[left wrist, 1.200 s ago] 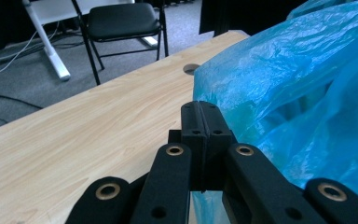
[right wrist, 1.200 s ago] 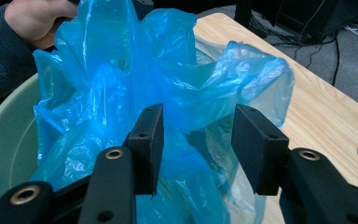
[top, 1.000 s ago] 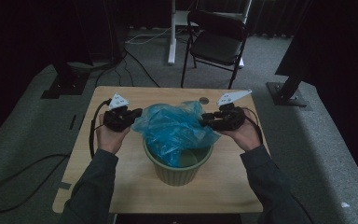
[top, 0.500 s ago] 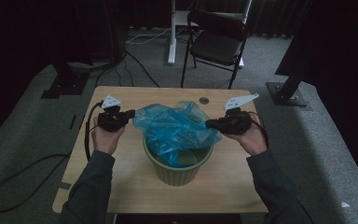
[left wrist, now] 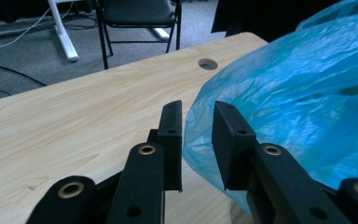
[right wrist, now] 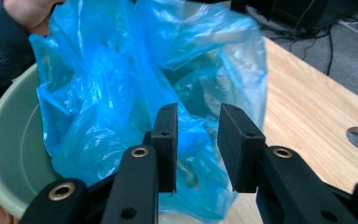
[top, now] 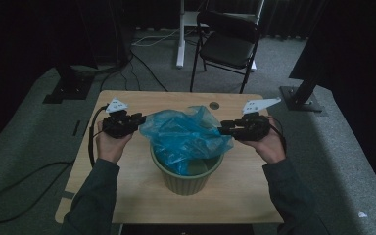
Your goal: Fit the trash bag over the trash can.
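A crumpled blue plastic bag [top: 186, 134] sits in a pale green round bin [top: 186, 178] at the middle of the wooden table [top: 127, 98], its top spread wider than the rim. My left gripper [top: 142, 117] points at the bag's left edge and my right gripper [top: 221, 128] at its right edge. In the left gripper view the jaws of the left gripper [left wrist: 198, 109] stand apart, with the edge of the bag [left wrist: 298, 93] reaching into the gap. In the right gripper view the right gripper [right wrist: 198, 112] is open too, the bag [right wrist: 121, 70] just beyond it over the bin [right wrist: 9, 140].
A cable hole [top: 214, 105] is set in the table's far edge. Behind the table stand a black folding chair [top: 227, 46] and a white post [top: 180, 34]. Stand bases [top: 303, 95] and cables lie on the grey carpet on both sides.
Both grippers have moved outward from the bin, the left one leftward and the right one rightward. The top of the bag now spreads wider between them.
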`<action>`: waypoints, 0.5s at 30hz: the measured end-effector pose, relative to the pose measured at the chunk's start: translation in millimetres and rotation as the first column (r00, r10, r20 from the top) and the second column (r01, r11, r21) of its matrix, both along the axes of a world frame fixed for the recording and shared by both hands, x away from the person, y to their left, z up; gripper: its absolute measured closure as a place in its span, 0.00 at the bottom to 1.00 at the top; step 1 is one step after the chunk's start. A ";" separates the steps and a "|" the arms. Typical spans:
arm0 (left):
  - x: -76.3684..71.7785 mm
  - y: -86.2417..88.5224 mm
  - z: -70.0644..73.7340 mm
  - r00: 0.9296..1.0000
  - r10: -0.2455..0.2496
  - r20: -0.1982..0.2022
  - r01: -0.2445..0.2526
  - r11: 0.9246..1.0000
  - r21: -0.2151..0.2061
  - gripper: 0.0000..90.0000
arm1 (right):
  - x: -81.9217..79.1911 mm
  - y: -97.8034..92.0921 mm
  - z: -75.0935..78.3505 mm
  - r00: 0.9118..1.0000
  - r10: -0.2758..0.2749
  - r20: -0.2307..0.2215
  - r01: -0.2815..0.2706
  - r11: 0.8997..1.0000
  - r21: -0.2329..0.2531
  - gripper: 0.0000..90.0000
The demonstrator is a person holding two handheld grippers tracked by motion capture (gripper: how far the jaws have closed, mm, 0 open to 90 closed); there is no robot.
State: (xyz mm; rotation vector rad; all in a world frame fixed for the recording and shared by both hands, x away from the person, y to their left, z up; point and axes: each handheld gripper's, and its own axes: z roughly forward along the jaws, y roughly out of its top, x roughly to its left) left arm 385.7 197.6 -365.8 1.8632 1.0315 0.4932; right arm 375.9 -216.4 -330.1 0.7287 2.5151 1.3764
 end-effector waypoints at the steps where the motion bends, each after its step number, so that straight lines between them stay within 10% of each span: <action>1: -0.9 0.3 1.5 1.000 -0.002 0.002 0.002 1.000 -0.006 0.80 | -0.3 -1.7 0.6 1.000 -0.010 0.003 0.010 1.000 0.004 0.75; 15: -19.4 -12.1 4.1 0.989 -0.143 -0.022 0.142 0.989 -0.042 0.70 | -1.9 -2.5 -11.9 0.999 -0.021 -0.043 0.020 1.000 -0.021 0.73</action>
